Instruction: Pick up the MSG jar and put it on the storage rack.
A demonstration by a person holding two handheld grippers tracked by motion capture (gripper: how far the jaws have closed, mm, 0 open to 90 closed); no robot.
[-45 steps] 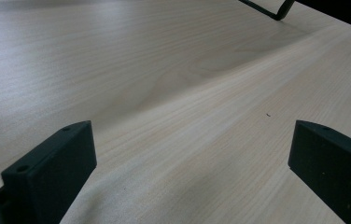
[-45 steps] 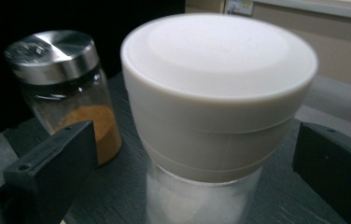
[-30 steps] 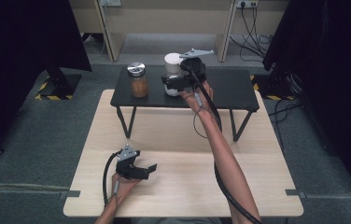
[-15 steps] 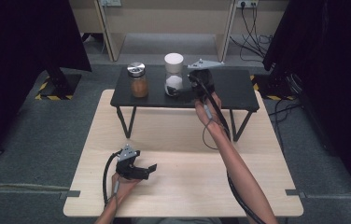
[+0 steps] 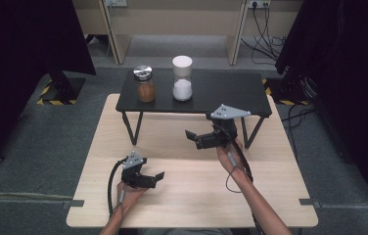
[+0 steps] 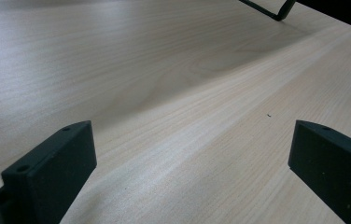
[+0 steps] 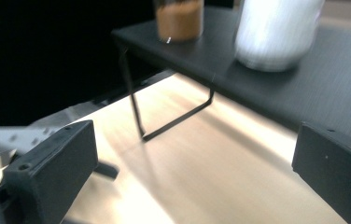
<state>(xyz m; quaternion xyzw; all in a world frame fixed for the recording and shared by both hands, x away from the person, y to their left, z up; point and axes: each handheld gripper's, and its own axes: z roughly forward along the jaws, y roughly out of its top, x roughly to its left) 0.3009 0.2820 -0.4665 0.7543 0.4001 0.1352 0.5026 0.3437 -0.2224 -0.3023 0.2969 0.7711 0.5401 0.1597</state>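
Observation:
A black raised shelf (image 5: pixel 231 93) stands at the back of the light wood table (image 5: pixel 270 196). On it are a brown-filled jar with a silver lid (image 5: pixel 146 84) and, to its right, a white-filled jar with a white lid (image 5: pixel 182 78). My right gripper (image 5: pixel 195 139) hovers over the table in front of the shelf, open and empty, pointing left. The right gripper view looks between its spread jaws (image 7: pixel 192 140) at the brown jar (image 7: pixel 179 18) and white jar (image 7: pixel 276 32). My left gripper (image 5: pixel 154 179) rests low at the front left, open and empty over bare wood (image 6: pixel 190 135).
The shelf's thin metal legs (image 5: pixel 132 128) stand on the table under each end. Grey carpet (image 5: pixel 35 147) surrounds the table, with cables on the floor at the back right (image 5: pixel 299 88). Dark curtains (image 5: pixel 20 44) hang at both sides.
My right gripper has drawn back from the white jar on the shelf, toward the person and lower, to in front of the shelf. The jar stays on the shelf. The left gripper has not moved.

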